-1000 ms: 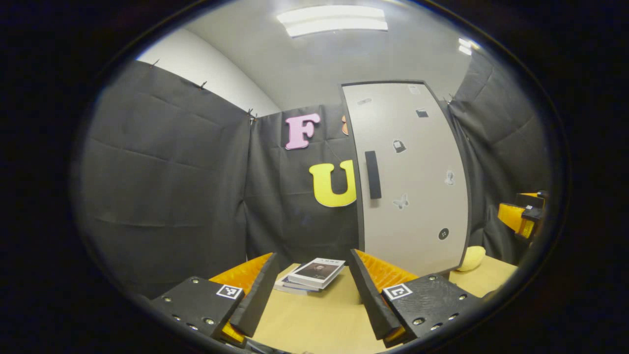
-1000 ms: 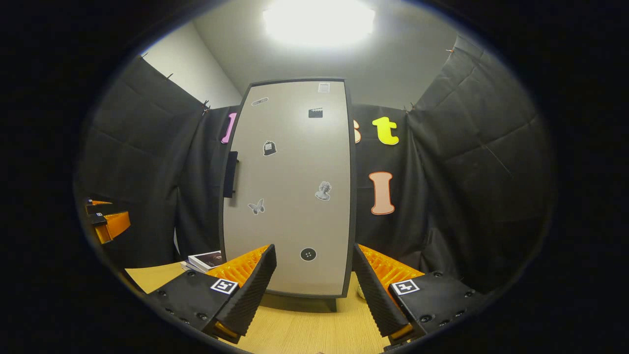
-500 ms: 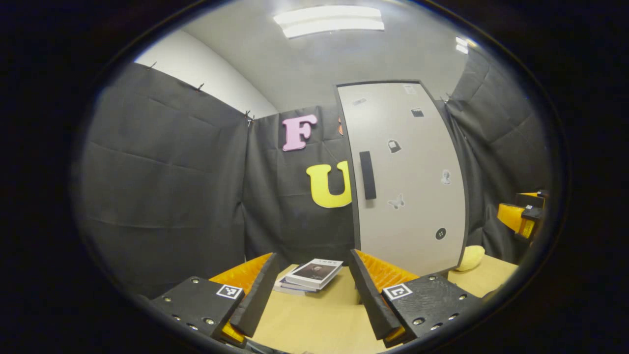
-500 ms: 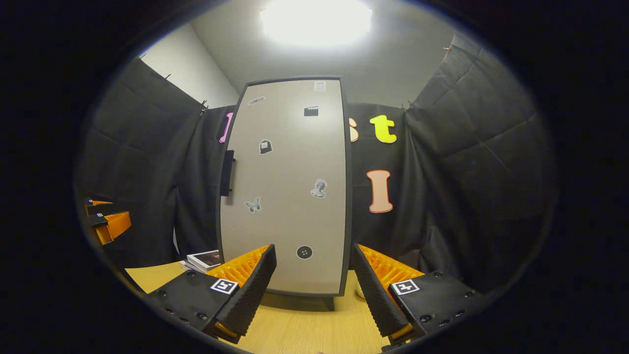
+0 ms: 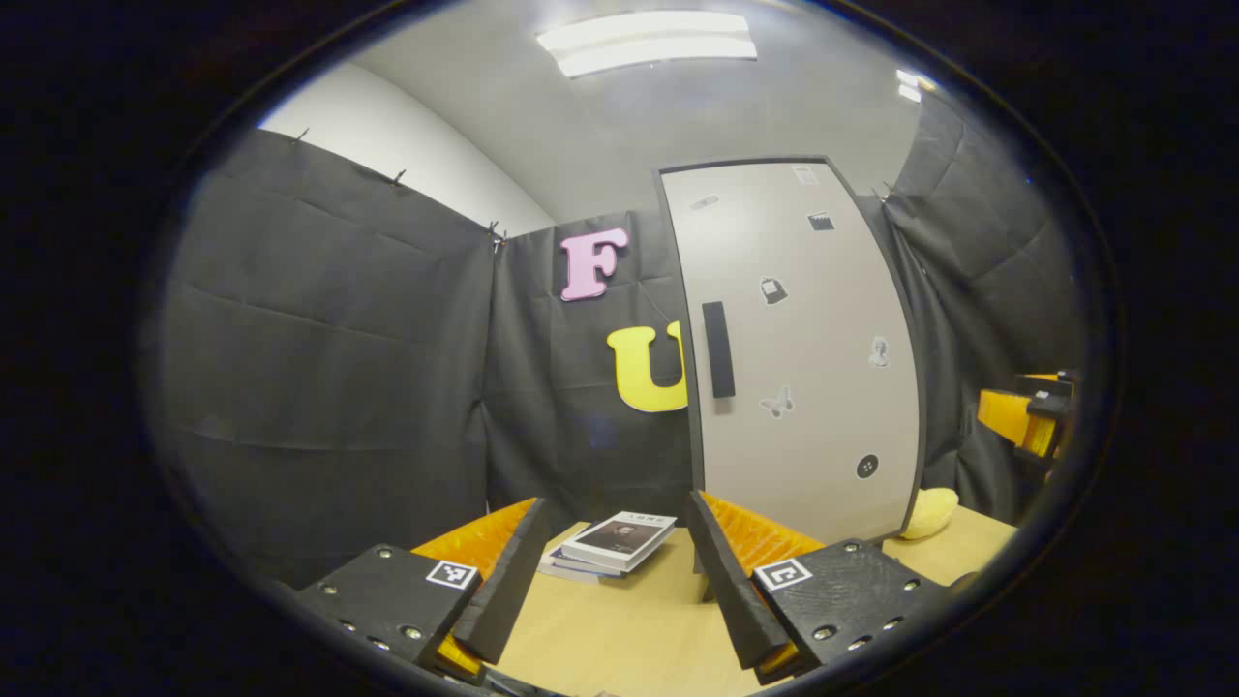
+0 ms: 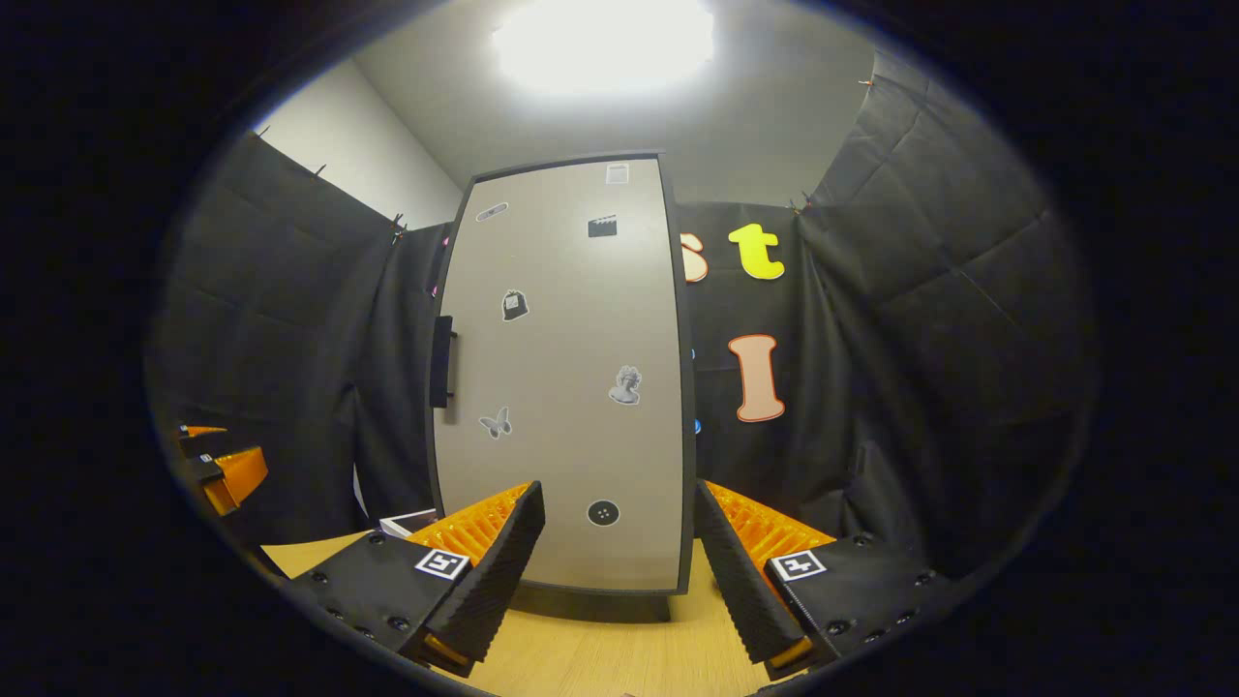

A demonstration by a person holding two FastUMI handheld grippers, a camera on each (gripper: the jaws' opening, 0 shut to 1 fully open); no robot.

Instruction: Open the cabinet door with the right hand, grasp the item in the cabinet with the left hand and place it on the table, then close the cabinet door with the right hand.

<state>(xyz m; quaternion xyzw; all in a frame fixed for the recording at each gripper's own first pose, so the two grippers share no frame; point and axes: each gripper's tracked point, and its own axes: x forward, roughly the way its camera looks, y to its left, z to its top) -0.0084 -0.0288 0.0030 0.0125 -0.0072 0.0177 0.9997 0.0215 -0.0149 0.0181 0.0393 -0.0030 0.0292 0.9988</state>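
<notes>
A tall grey cabinet [image 6: 566, 387] stands on the wooden table [image 6: 581, 658], its door closed, with a dark vertical handle [image 6: 441, 360] on its left edge. In the left gripper view the cabinet [image 5: 803, 368] and its handle [image 5: 717, 348] are right of centre. My right gripper [image 6: 619, 532] is open, facing the lower door from close by. My left gripper [image 5: 615, 552] is open over the table, left of the cabinet; it also appears at the left edge [image 6: 223, 469] of the right gripper view. What is inside the cabinet is hidden.
A small stack of books [image 5: 612, 544] lies on the table [image 5: 629, 629] ahead of my left gripper. A pale yellow object [image 5: 929, 511] sits at the cabinet's right foot. Black cloth walls close the booth on all sides.
My right gripper has moved slightly nearer the cabinet and to the right, so the door looks larger. The left gripper has barely shifted. Both stay open.
</notes>
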